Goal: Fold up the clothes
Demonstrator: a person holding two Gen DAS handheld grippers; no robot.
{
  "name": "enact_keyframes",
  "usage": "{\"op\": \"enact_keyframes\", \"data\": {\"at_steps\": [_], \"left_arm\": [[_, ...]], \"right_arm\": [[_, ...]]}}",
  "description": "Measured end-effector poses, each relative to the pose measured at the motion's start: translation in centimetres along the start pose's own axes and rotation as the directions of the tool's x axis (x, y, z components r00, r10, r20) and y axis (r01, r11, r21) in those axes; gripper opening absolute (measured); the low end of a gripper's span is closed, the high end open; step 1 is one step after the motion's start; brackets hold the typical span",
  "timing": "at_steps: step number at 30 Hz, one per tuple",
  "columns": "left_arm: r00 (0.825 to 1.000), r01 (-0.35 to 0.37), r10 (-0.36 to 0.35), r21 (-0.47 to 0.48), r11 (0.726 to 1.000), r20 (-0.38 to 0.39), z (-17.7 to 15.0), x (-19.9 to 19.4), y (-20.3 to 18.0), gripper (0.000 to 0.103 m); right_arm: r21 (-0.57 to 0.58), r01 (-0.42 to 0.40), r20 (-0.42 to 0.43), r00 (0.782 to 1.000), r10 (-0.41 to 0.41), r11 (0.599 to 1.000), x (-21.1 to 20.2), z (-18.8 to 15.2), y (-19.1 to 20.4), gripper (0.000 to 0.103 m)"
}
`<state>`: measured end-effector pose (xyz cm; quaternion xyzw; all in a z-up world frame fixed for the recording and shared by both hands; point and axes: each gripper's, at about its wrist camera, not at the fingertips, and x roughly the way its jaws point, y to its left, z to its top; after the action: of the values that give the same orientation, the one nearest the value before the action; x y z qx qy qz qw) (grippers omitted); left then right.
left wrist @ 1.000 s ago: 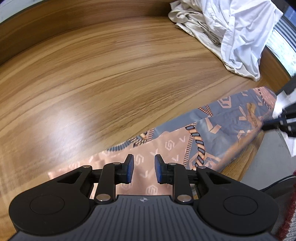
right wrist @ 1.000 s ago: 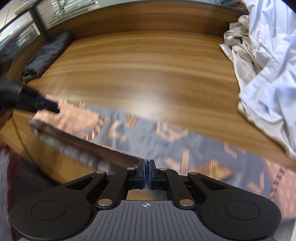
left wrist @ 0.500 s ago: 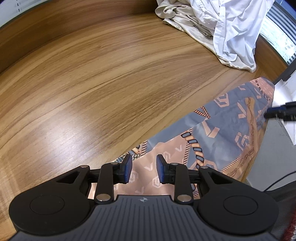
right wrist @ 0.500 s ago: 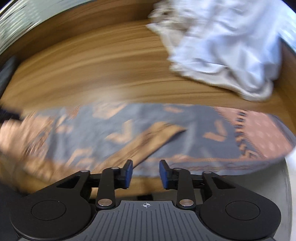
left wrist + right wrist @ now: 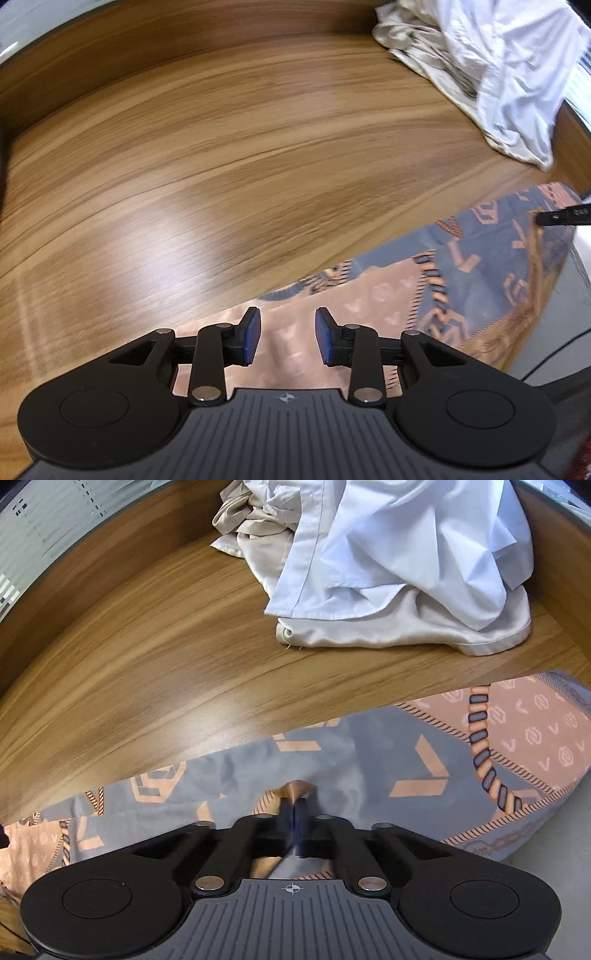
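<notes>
1. Patterned cloth, blue-grey and salmon, lies in one layer along the near edge of the wooden table; part hangs over the edge
2. Right gripper: jaws closed, a small peak of the cloth's fabric pinched between the pads
3. Left gripper: jaws part-way apart and opening; cloth lies beneath and between the pads, but they do not press on it
4. Pile of white and cream garments sits crumpled at the far side, well apart from the cloth, untouched
5. Progress, judged: early. No fold visible in the cloth yet; only one grip is set
6. Left: fold the cloth, then the whole pile
</notes>
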<state>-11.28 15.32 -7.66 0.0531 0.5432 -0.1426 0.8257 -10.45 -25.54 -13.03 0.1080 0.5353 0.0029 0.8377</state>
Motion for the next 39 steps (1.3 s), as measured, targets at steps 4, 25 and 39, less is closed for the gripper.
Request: {"op": "enact_keyframes", "data": {"at_steps": [4, 25, 39], "left_arm": [[0.999, -0.037, 0.037, -0.046, 0.998, 0.003, -0.3, -0.5, 0.6, 0.037], [0.996, -0.094, 0.093, -0.215, 0.972, -0.017, -2.0, -0.1, 0.2, 0.04], [0.998, -0.057, 0.052, -0.255, 0.965, -0.023, -0.6, 2.4, 0.8, 0.04]], "right_arm": [[-0.023, 0.053, 0.069, 0.996, -0.052, 0.998, -1.5, 0.6, -0.1, 0.003], [-0.095, 0.34, 0.108, 0.938, -0.33, 0.936, 0.3, 6.5, -9.5, 0.003], [-0.048, 0.382, 0.119, 0.919, -0.375, 0.923, -0.1, 6.6, -10.3, 0.003]]}}
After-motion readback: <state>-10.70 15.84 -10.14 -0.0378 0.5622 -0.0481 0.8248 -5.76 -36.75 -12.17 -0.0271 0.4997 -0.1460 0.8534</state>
